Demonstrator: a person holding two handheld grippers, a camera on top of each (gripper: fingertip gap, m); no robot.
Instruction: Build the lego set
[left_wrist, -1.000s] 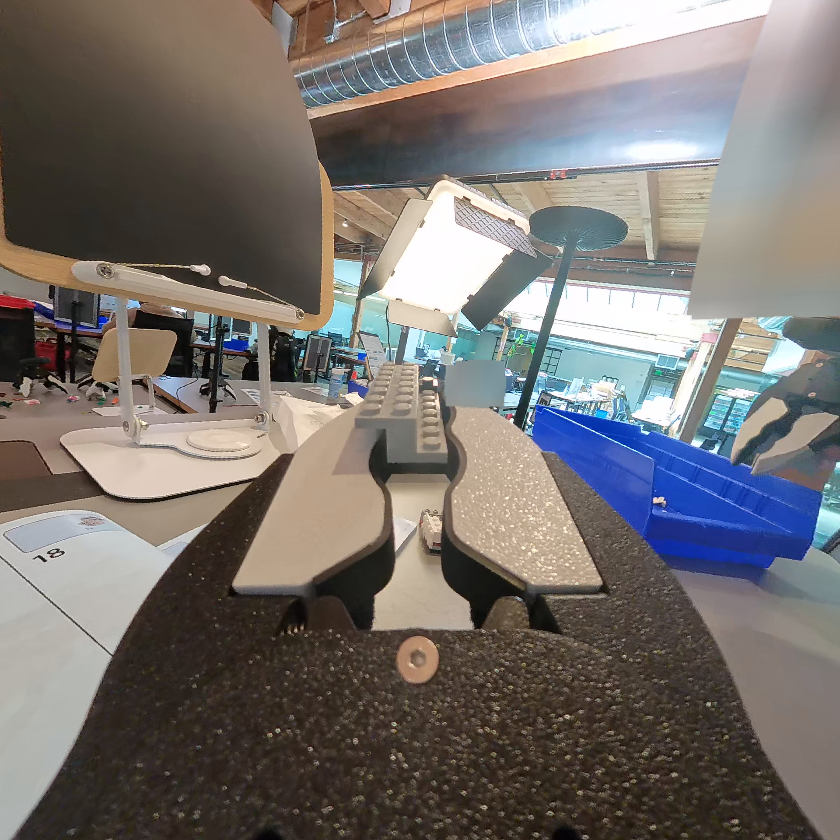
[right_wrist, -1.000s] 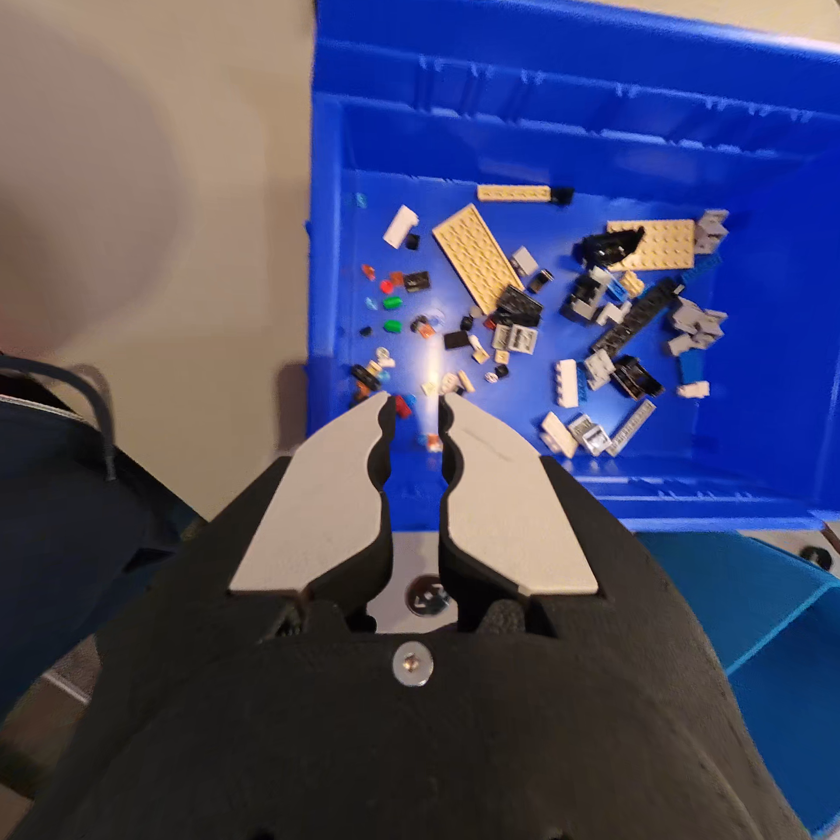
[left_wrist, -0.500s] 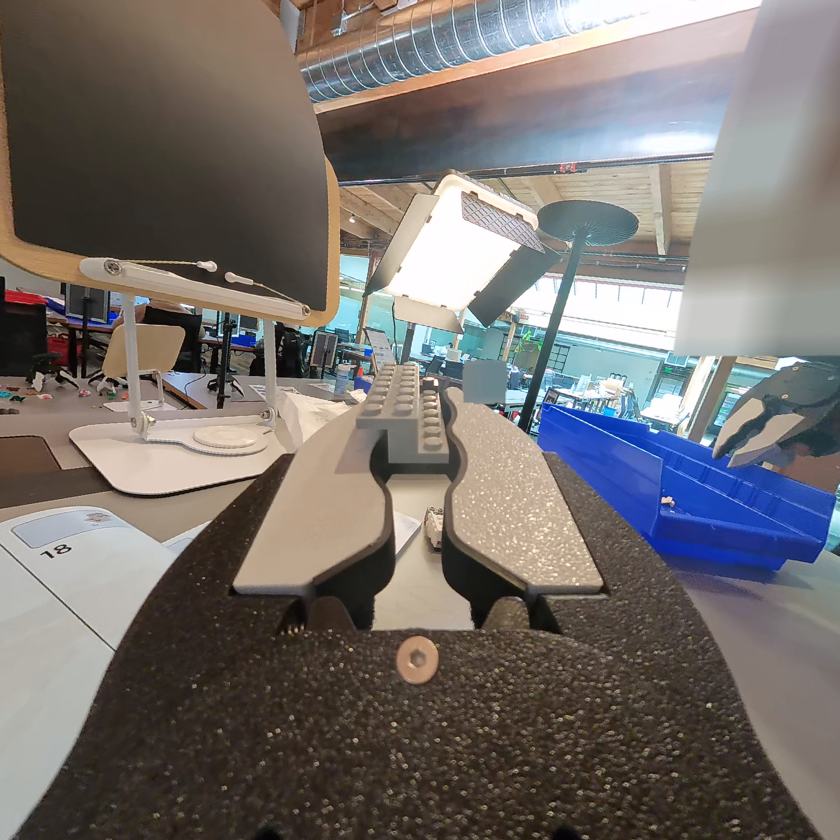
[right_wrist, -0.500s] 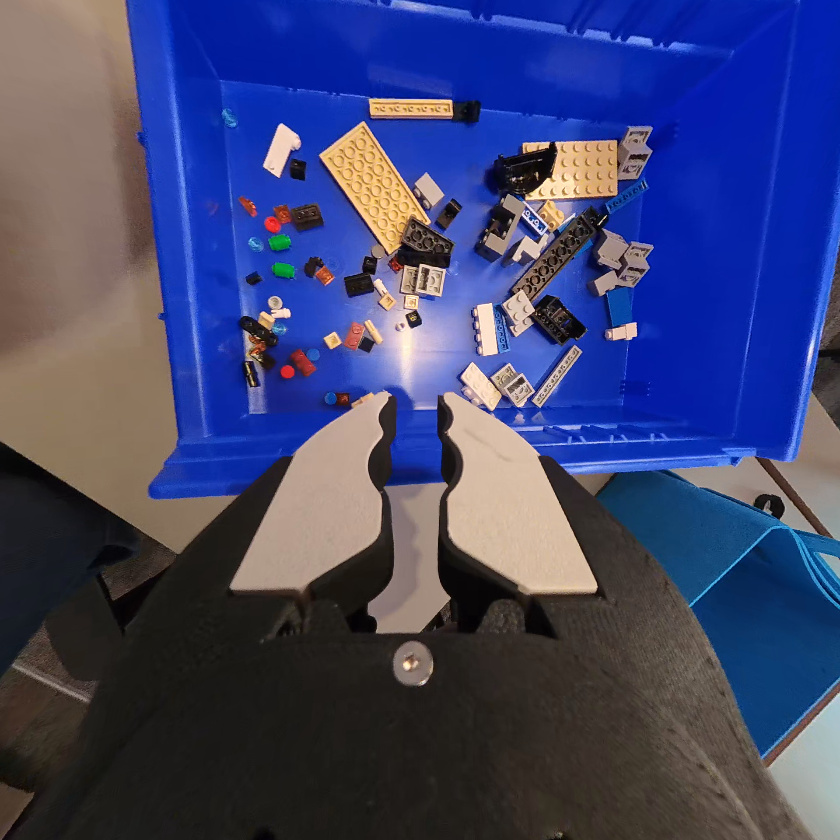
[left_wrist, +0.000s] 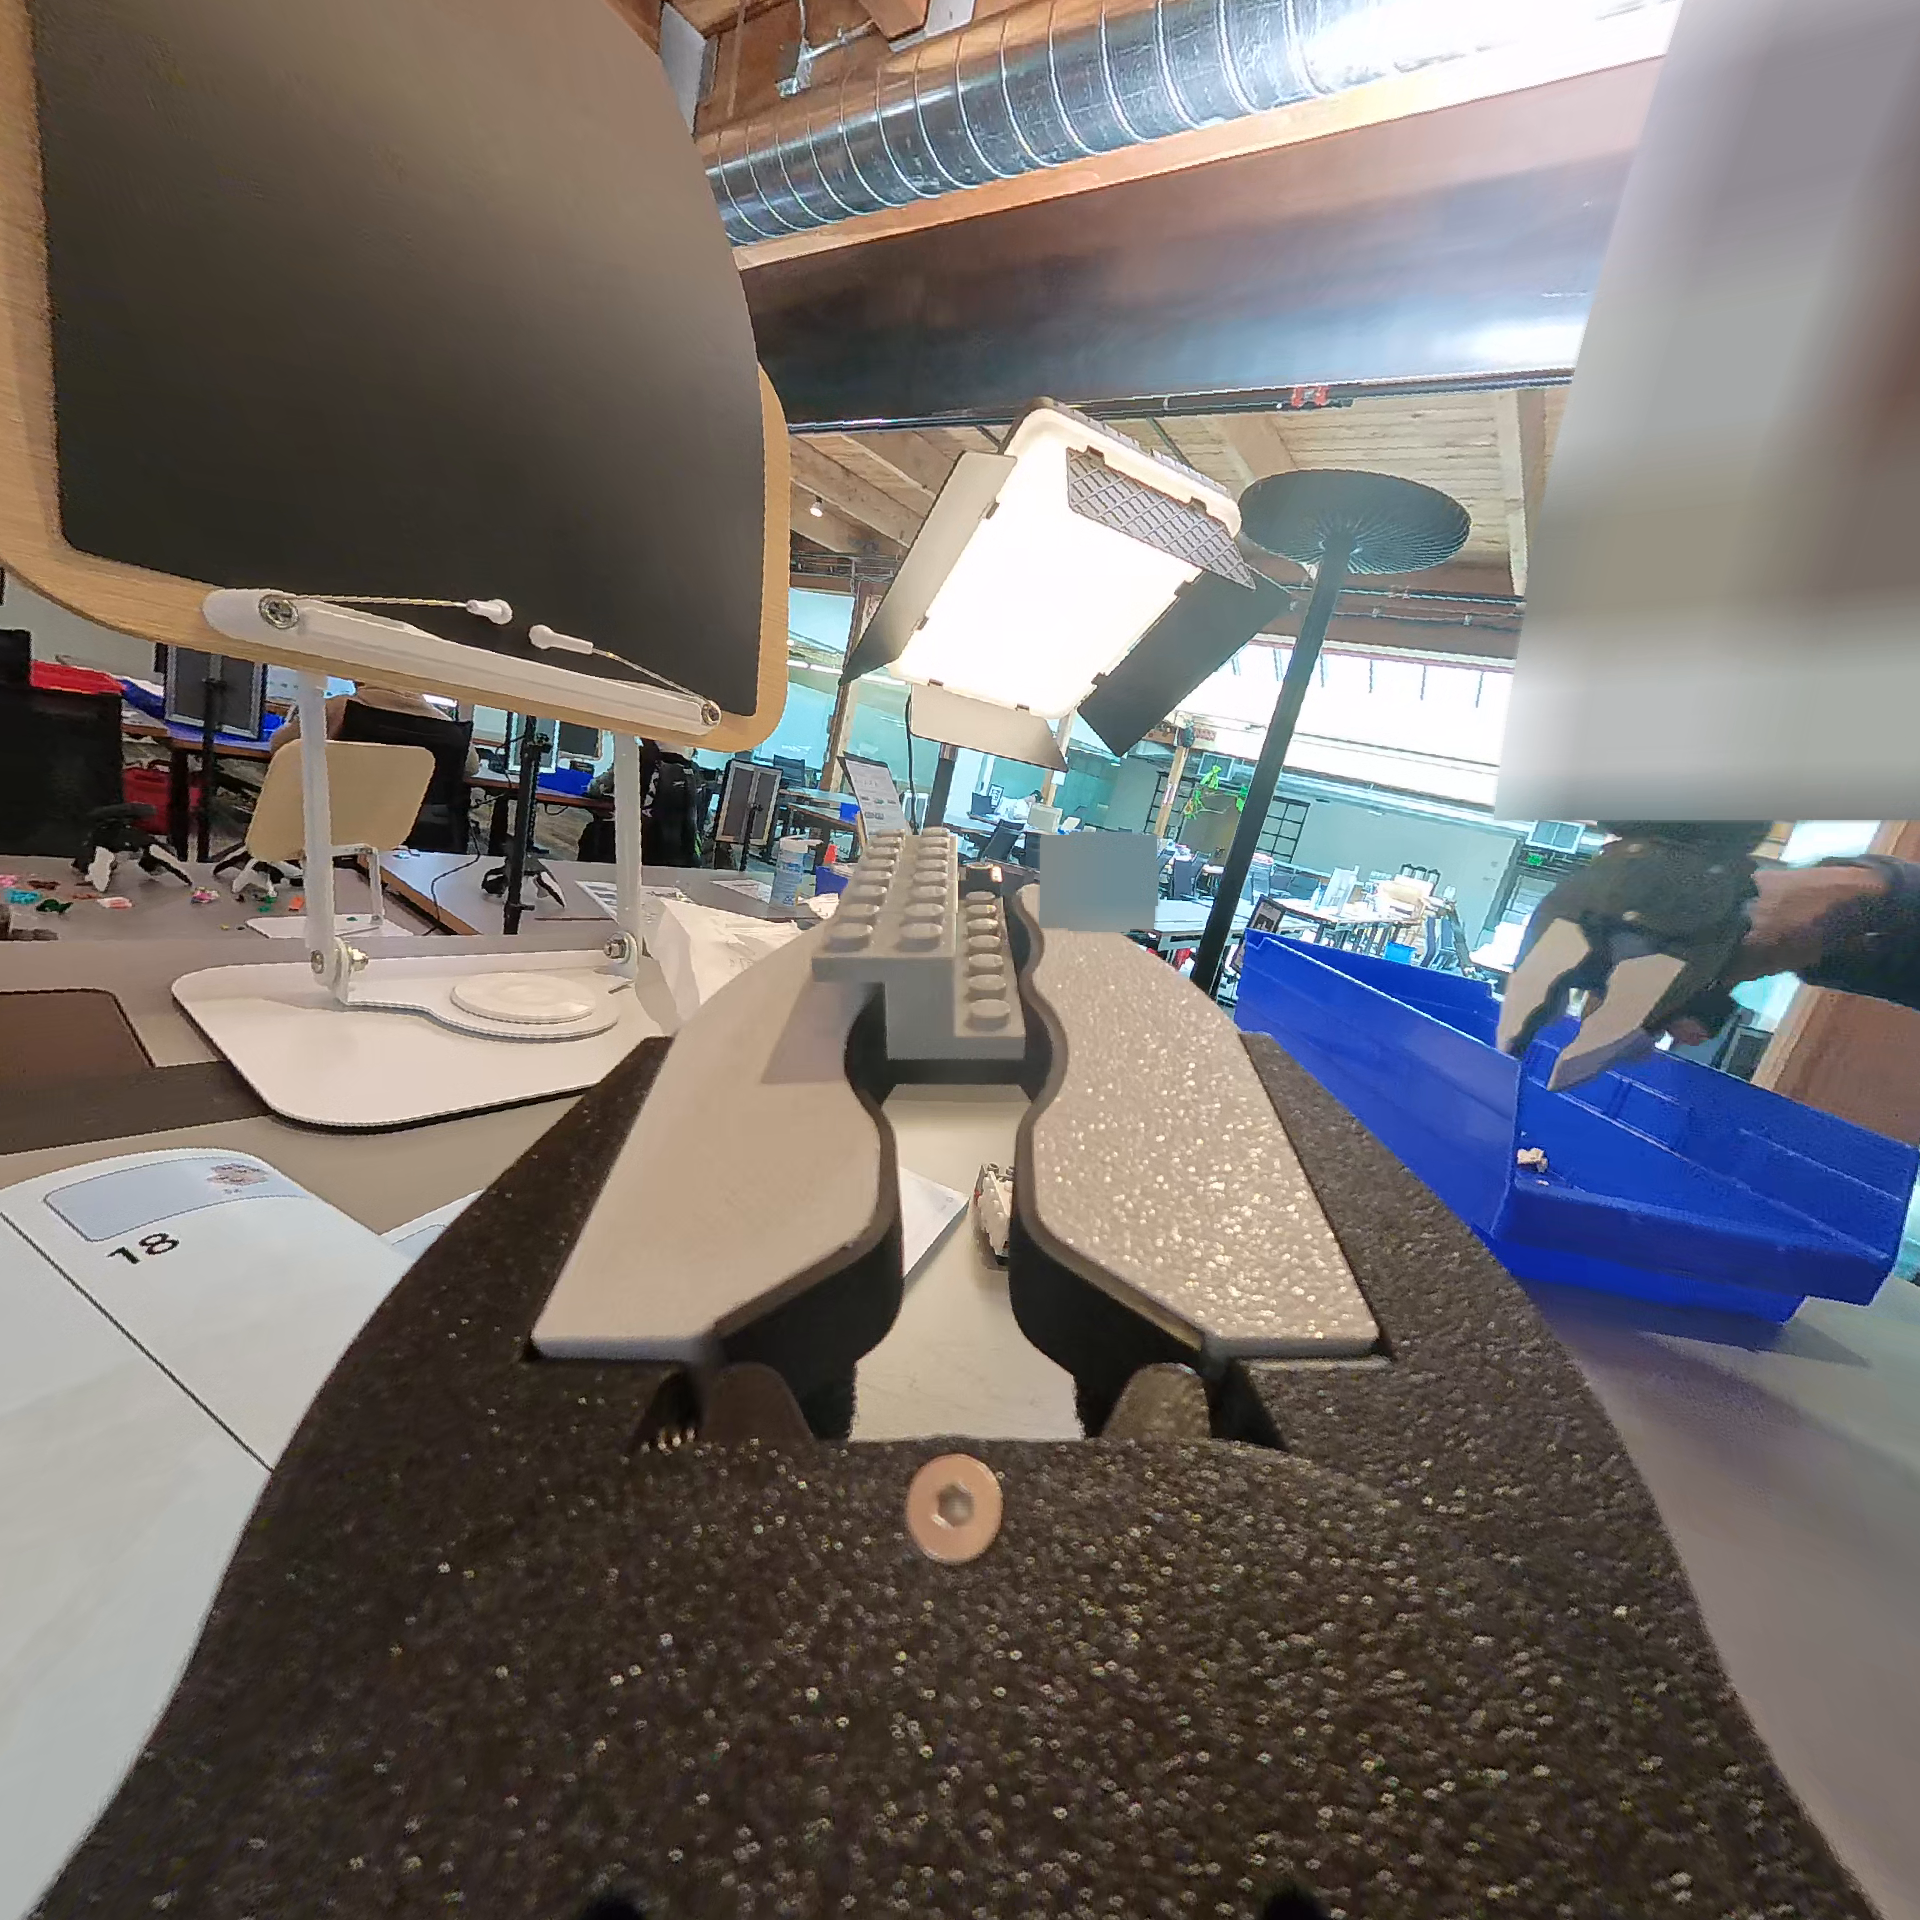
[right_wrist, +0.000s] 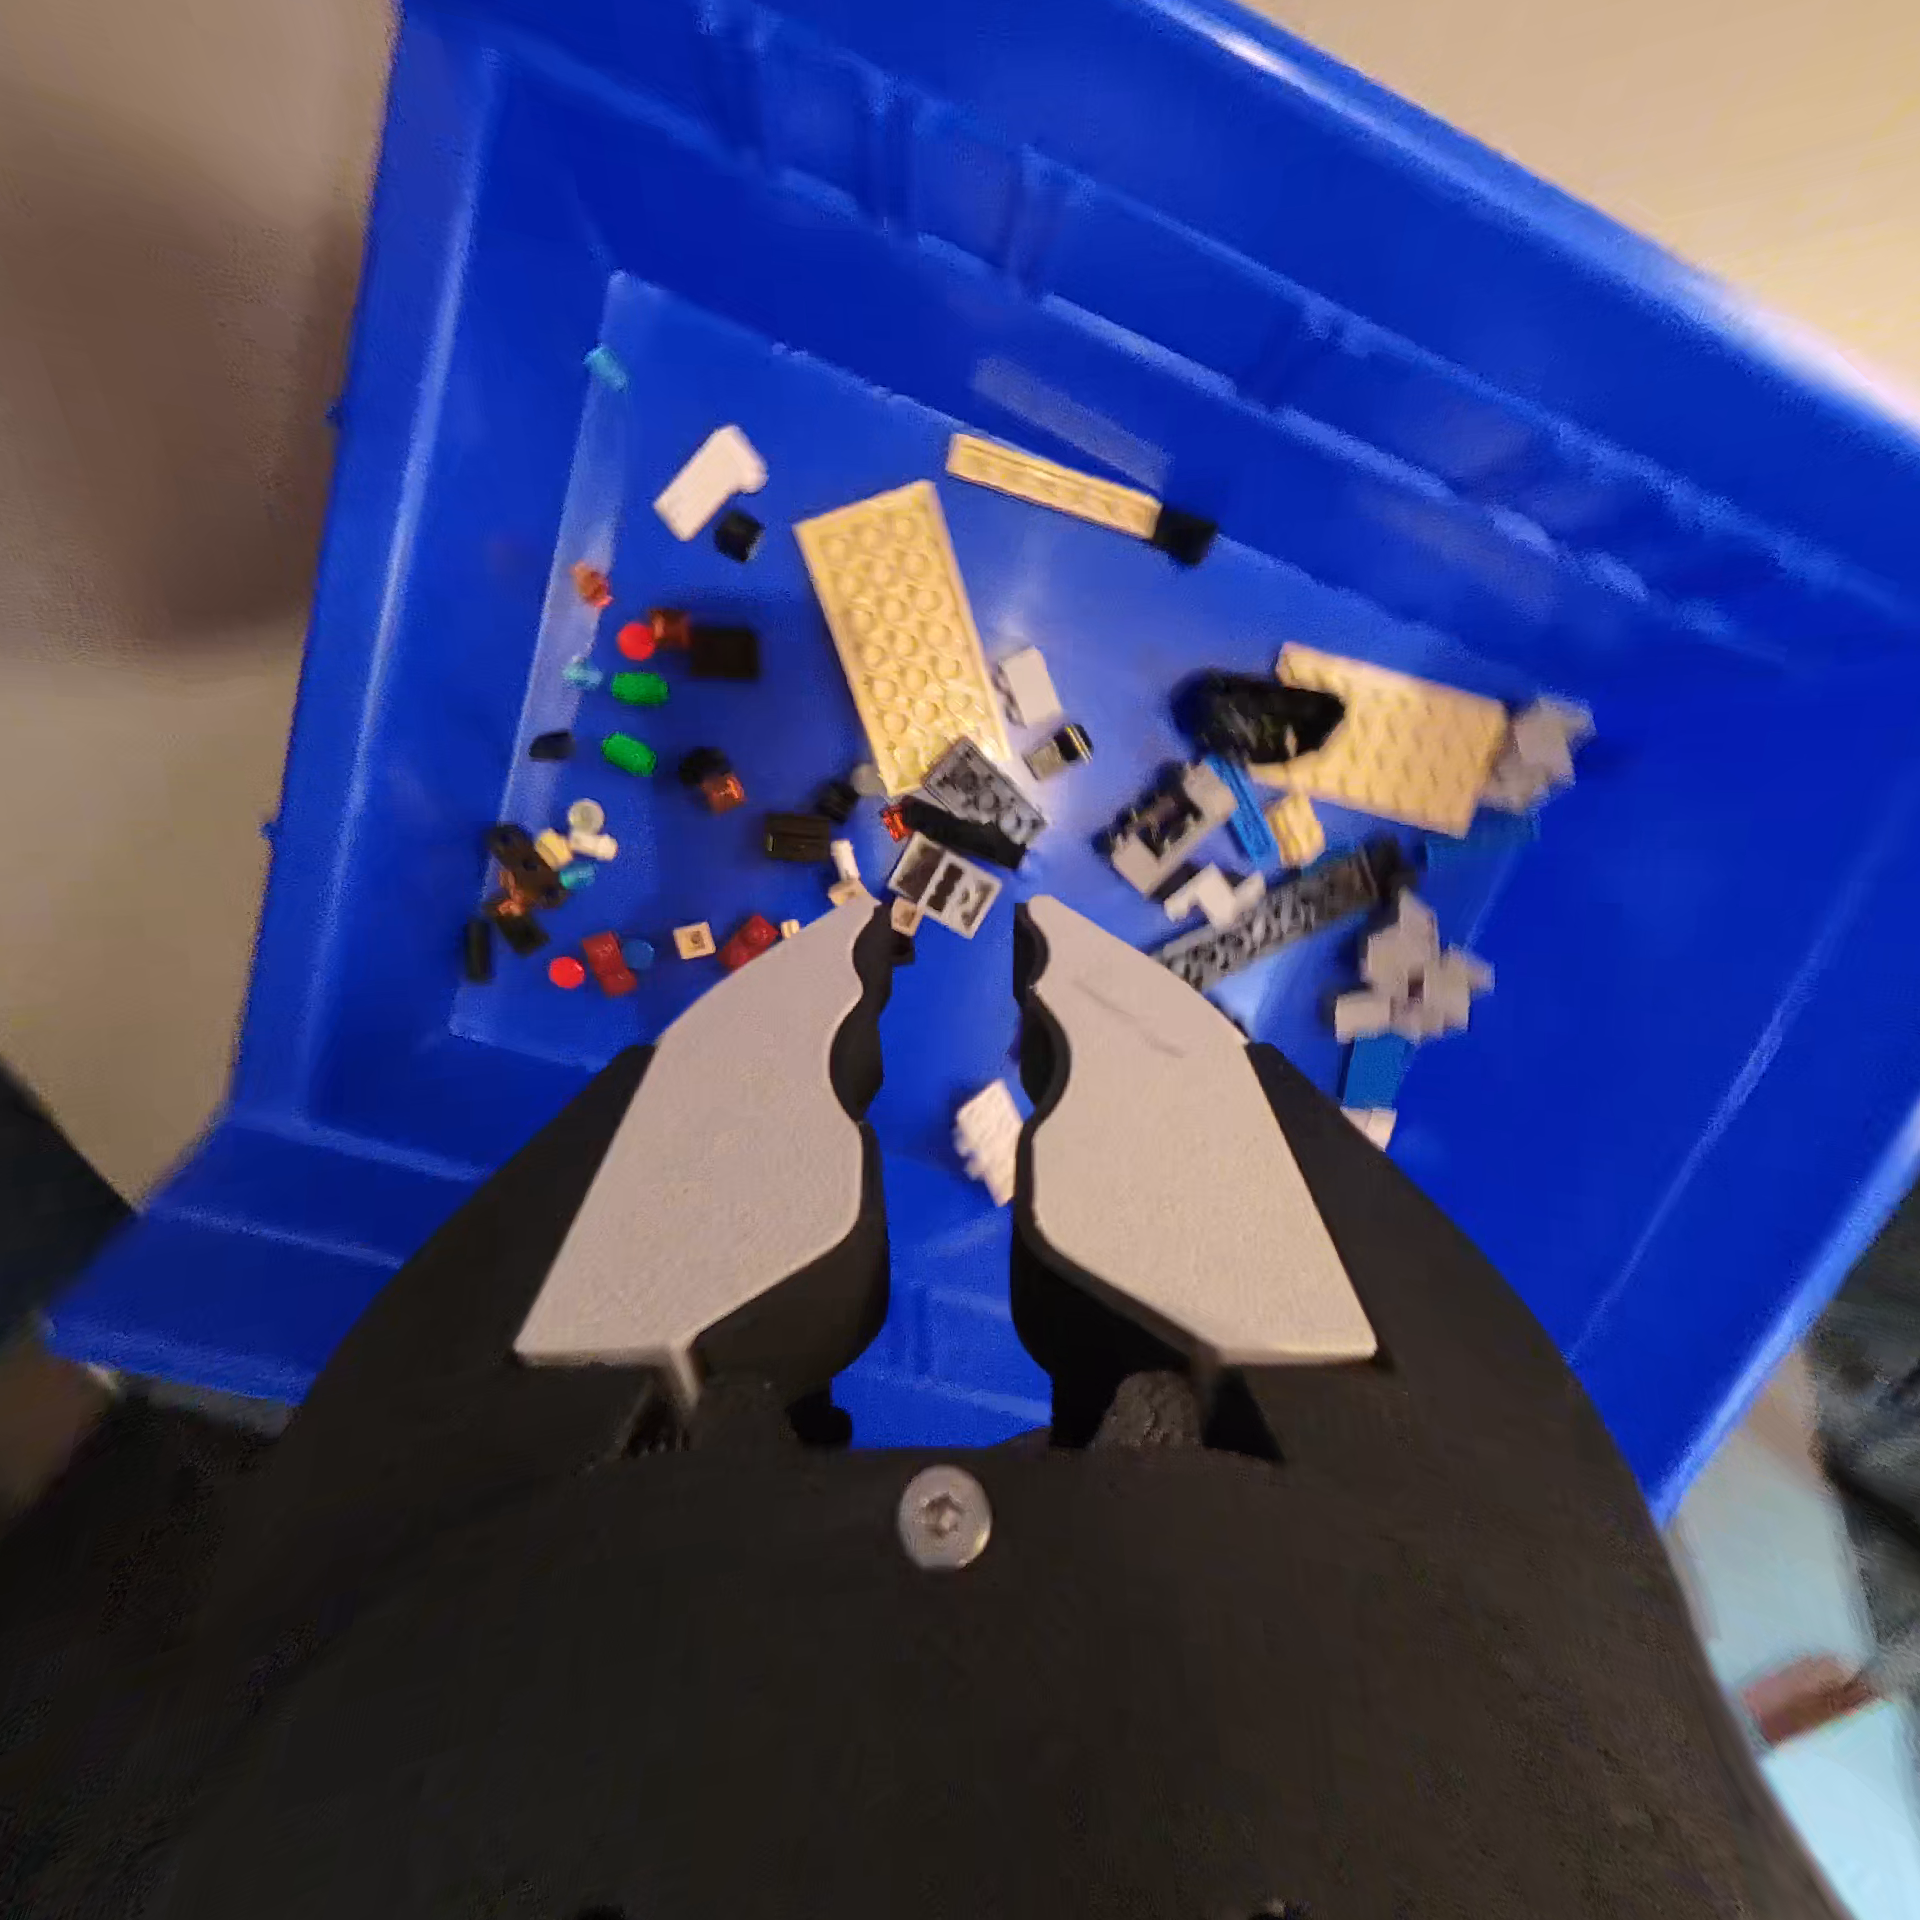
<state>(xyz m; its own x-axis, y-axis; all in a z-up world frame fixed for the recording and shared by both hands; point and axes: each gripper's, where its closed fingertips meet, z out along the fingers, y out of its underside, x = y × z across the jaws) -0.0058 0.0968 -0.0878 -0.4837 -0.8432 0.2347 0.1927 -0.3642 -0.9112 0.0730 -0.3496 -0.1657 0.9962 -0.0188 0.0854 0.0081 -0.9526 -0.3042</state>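
Observation:
My left gripper (left_wrist: 925, 925) is shut on a long grey studded brick assembly (left_wrist: 904, 914), held level above the table with the studs up. My right gripper (right_wrist: 948, 920) is open and empty. It points down into a blue bin (right_wrist: 727, 208) holding several loose bricks. A small grey tile (right_wrist: 945, 883) lies just ahead of its fingertips and a white brick (right_wrist: 987, 1138) lies below the gap. A tan plate (right_wrist: 904, 634) lies farther in. In the left wrist view the right gripper (left_wrist: 1579, 1029) hangs over the blue bin (left_wrist: 1403, 1091) at the right.
A white stand (left_wrist: 416, 1018) carrying a dark board (left_wrist: 395, 312) is at the left. An open booklet (left_wrist: 156, 1299) lies at the near left. A small white brick piece (left_wrist: 995, 1210) sits on the table under my left fingers. A lit studio lamp (left_wrist: 1049, 582) stands behind. Spacing between my two grippers at the tips: around 45 centimeters. My right tips are roughly 5 centimeters from the small grey tile (right_wrist: 945, 883). The tan plate (right_wrist: 904, 634) lies some 8 centimeters from my right tips, 40 centimeters from my left tips.
My right gripper has dropped lower into the blue bin and tilted, and its jaws have widened a little. My left gripper still holds the grey brick assembly, almost unmoved.

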